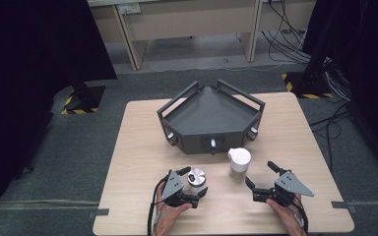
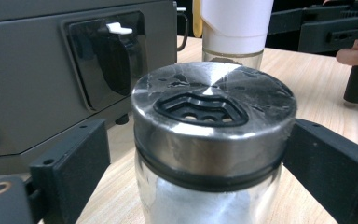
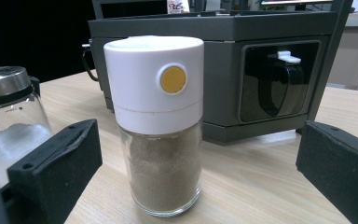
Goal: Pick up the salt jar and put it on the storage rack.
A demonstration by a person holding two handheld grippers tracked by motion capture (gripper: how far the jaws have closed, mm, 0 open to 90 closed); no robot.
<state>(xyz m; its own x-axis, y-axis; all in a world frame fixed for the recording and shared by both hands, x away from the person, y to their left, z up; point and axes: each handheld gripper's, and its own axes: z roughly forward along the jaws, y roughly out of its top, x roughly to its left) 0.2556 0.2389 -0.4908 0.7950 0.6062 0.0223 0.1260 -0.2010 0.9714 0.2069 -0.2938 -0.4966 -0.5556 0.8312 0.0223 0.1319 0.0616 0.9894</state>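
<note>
The left gripper stands on the worktop with a glass shaker between its jaws; in the left gripper view that shaker rises just ahead of the camera, its steel lid uppermost with a black pouring insert and white grains below the glass; the right jaw looks to meet the lid's rim, while a narrow gap shows between the left jaw and the glass, so the jaws are narrowed about the shaker and I cannot tell that both pads press on it. The right gripper rests wide, nothing between its jaws; ahead of it and a little towards its left jaw stands a white-capped jar of brown powder, upright, apart from both jaws, a yellow dot on its cap; in the high view that jar is between the two grippers and just beyond them. Farther ahead of both grippers sits a dark grey angular tray, its front wall with small knobs facing the hands.
</note>
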